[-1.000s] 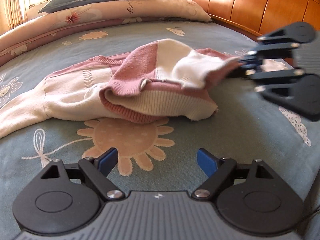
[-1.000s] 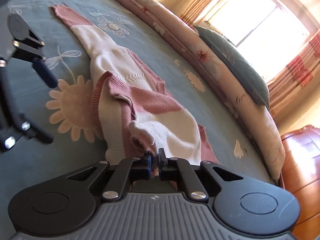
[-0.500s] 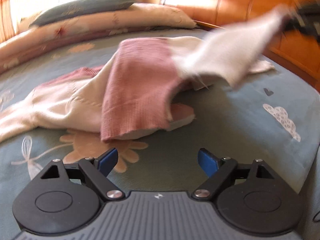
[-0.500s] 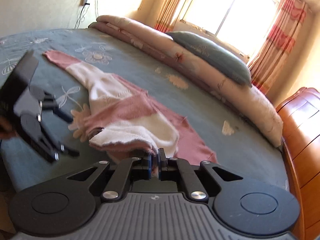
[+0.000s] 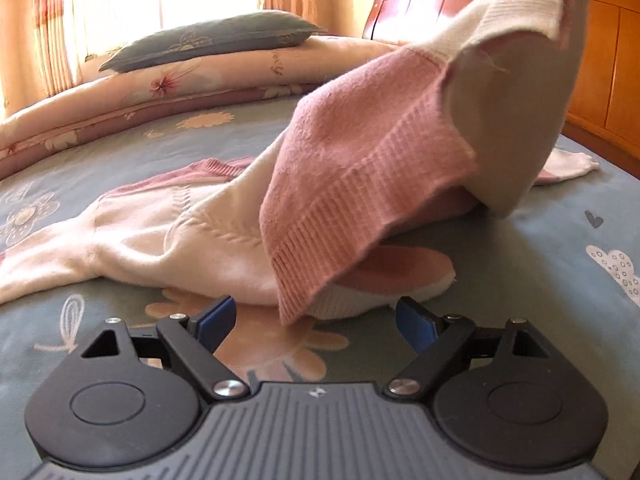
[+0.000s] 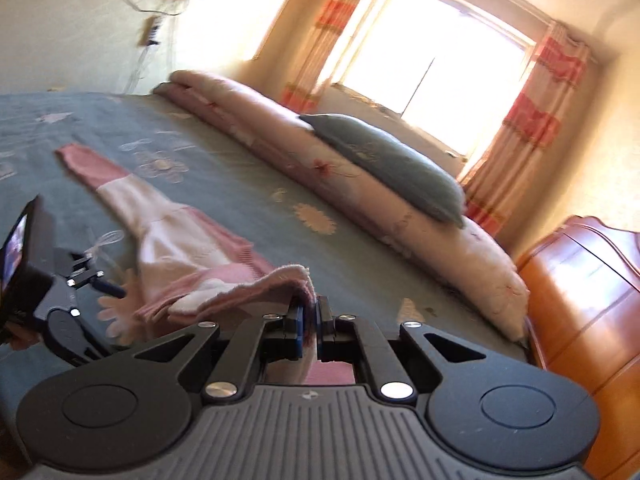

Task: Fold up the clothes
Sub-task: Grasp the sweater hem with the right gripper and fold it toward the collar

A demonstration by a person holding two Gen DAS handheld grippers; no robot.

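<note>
Since a second ago the right gripper (image 6: 309,322) has carried its pinched corner of the sweater (image 5: 360,168) up and away from the bed (image 5: 540,280), so the garment that lay bunched in a low heap now hangs as a slanted sheet rising toward the upper right of the left wrist view. The right jaws are clenched on a pink edge of the knit, with fabric bunched between the blue pads and trailing off to the left in the right wrist view.

The left gripper (image 5: 316,322) hovers low over the bedspread with its jaws spread wide and nothing between them; a hanging pink ribbed hem dips down just in front of the gap. In the right wrist view this gripper appears at the left edge, near the lower part of the sweater.

The rest of the sweater stays on the bed: the cream body and one sleeve stretch away to the left, ending in a pink cuff (image 6: 68,154). A rolled quilt (image 5: 180,84) lies along the far side of the bed with a grey-blue pillow (image 5: 216,42) on top, under a bright window (image 6: 440,64) with striped curtains. A wooden headboard (image 6: 592,300) stands at the right.
</note>
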